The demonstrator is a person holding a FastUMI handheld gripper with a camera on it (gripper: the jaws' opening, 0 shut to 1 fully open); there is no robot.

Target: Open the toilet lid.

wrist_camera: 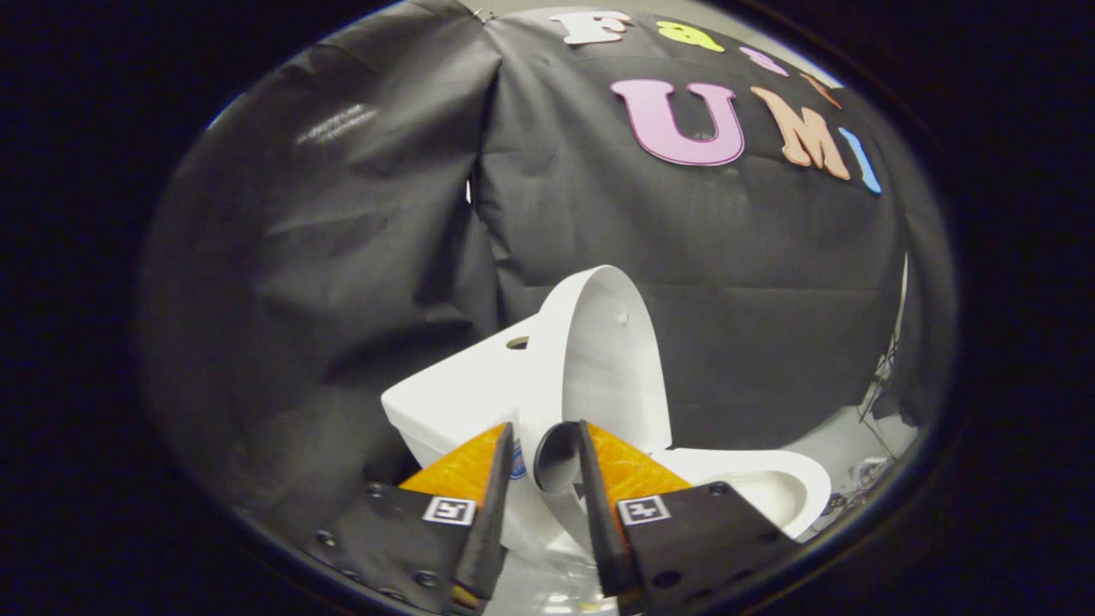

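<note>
The gripper (pixel 546 441) reaches toward a white toilet (pixel 479 402) in a cloth-walled booth, its two fingers (pixel 496 479) standing a little apart with a narrow gap between them. In that gap, level with the fingertips, sits a small round dark-faced piece (pixel 556 453) attached low on the raised lid, hard against the inner face of the right finger; whether the left finger touches anything cannot be told, so a firm clamp is not evident.

The toilet lid (pixel 612 359) stands up and open just ahead of the fingertips and rises above them, tilted slightly, its pale inner face turned toward the right. A small nub shows near the top of that face.

Beyond the left finger lies the tank (pixel 466 385), with a round hole in its top. Beyond the right finger, lower down, the bowl's open rim (pixel 787 483) curves away, uncovered.

Behind the toilet hangs the black cloth wall (pixel 342 257), creased and pleated. Past the bowl, some thin cables (pixel 881 376) hang at the cloth's edge over pale floor (pixel 838 445).
</note>
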